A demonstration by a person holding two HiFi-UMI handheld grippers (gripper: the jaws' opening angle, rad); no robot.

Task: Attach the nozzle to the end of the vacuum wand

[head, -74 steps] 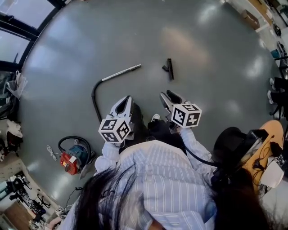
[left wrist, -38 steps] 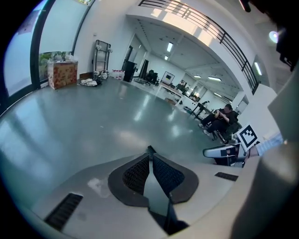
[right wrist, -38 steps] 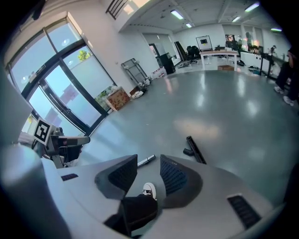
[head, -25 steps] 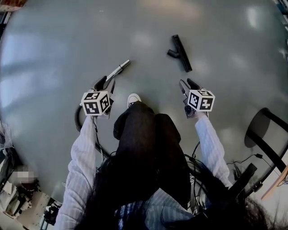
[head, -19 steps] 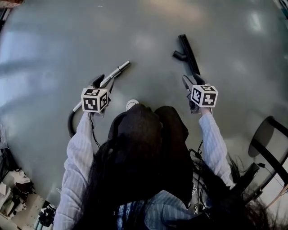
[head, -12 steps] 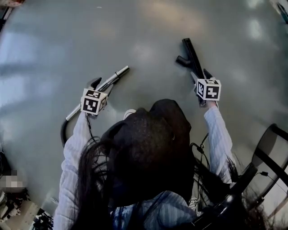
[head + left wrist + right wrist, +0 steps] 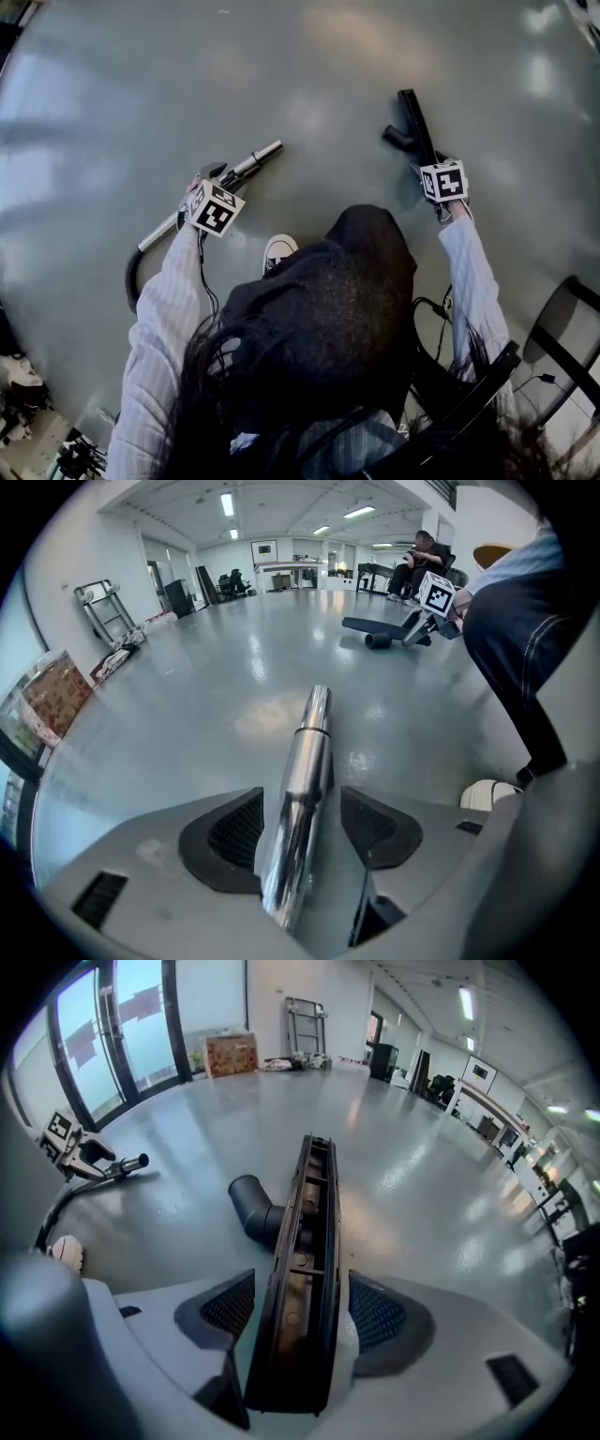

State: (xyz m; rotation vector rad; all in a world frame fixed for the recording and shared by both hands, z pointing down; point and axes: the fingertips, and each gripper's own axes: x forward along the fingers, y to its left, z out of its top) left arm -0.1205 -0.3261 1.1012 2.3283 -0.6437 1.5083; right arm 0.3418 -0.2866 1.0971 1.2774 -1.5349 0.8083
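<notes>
The chrome vacuum wand (image 7: pixel 255 159) lies on the grey floor, its tip pointing up-right. My left gripper (image 7: pixel 214 180) is down over its shaft. In the left gripper view the wand (image 7: pixel 298 761) runs between the pads (image 7: pixel 234 832), which stand off it; the left gripper (image 7: pixel 302 799) is open and its jaws have just been opening. The black floor nozzle (image 7: pixel 412 127) lies to the right, underside up. The right gripper (image 7: pixel 429 161) straddles its near end. There the nozzle (image 7: pixel 305 1241) sits between the spread pads (image 7: pixel 377 1316) of the right gripper (image 7: pixel 302 1283), also just opened, with gaps on both sides.
A black hose (image 7: pixel 131 279) curves away from the wand's rear end. My white shoe (image 7: pixel 278 251) rests between the two parts. A dark chair frame (image 7: pixel 562 337) stands at the right. A trolley (image 7: pixel 98 607) and a box (image 7: pixel 56 686) are far off by the wall.
Both grippers have come down to the floor as the person bent forward. The left one now sits over the wand, the right one over the nozzle's end.
</notes>
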